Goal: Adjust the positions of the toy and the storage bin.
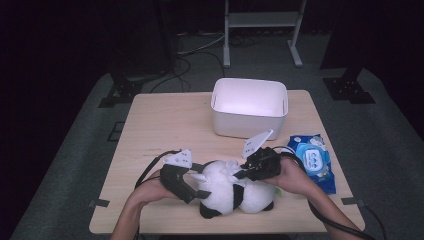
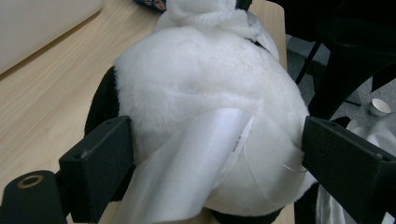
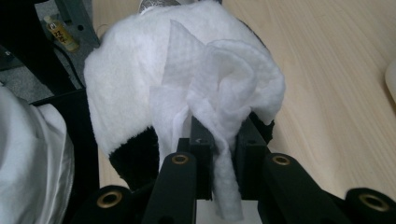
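A black-and-white plush panda toy (image 1: 232,192) lies on the light wooden table (image 1: 160,125), near the front edge, between the person's two hands. The left gripper (image 1: 186,187) meets the toy's left end; in the left gripper view its jaws stand wide, one on each side of the toy's white rump, where a white fabric care label (image 2: 196,163) hangs. Whether the jaws press the plush cannot be told. The right gripper (image 1: 245,172) sits on top of the toy. In the right gripper view its jaws are narrow, pinching a crumpled white wet wipe (image 3: 219,93) that rests against the toy's white fur. A white rectangular plastic bin (image 1: 249,106) stands at the table's far middle. A blue pack of wet wipes (image 1: 313,161) lies at the right edge, just beside the right hand (image 1: 292,177).
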{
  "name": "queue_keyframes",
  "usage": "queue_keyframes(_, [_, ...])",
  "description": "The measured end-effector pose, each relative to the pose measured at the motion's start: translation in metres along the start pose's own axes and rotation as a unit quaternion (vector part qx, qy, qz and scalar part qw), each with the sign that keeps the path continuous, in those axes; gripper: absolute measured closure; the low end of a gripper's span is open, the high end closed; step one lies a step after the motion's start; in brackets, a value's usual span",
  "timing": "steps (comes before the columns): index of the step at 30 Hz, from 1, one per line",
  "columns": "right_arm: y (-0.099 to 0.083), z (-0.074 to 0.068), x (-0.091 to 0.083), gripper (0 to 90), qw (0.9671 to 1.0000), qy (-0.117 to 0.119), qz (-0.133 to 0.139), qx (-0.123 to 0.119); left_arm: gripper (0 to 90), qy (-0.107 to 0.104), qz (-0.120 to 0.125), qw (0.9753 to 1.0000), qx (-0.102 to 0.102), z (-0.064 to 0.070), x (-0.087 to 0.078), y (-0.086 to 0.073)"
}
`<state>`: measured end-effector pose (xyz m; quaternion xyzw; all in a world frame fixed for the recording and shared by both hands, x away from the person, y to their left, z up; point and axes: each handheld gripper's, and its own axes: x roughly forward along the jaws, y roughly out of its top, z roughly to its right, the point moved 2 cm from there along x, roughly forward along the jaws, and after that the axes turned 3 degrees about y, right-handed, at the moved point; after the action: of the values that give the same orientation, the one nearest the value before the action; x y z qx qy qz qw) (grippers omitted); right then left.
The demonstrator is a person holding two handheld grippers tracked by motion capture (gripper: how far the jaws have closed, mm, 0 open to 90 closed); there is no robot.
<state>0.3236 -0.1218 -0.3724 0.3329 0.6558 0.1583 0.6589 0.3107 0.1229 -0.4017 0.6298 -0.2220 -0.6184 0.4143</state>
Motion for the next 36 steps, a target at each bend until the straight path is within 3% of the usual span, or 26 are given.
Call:
queue_keyframes(6, [0.006,-0.004,-0.002,79.5,0.9999,0.000,-0.008,-0.011,13.7,-0.006,0.000,0.9999,0.015,0.003,0.001,0.001])
queue_keyframes(14, [0.037,-0.008,0.005,79.5,0.9990,0.003,-0.009,-0.044,13.7,-0.003,-0.001,0.9998,0.017,0.003,0.001,0.001])
queue_keyframes(21, [0.055,0.002,0.013,79.5,0.9990,0.004,-0.013,-0.042,13.8,0.003,-0.001,0.9999,0.010,0.001,0.001,0.000])
queue_keyframes(26, [0.045,0.011,0.009,79.4,0.9997,-0.001,-0.012,-0.023,13.8,0.006,-0.003,0.9999,0.008,-0.001,0.001,-0.001])
queue_keyframes(36, [0.001,0.021,-0.006,78.6,0.9994,-0.019,-0.026,0.015,13.9,0.016,-0.002,0.9999,-0.001,-0.006,-0.001,-0.004])
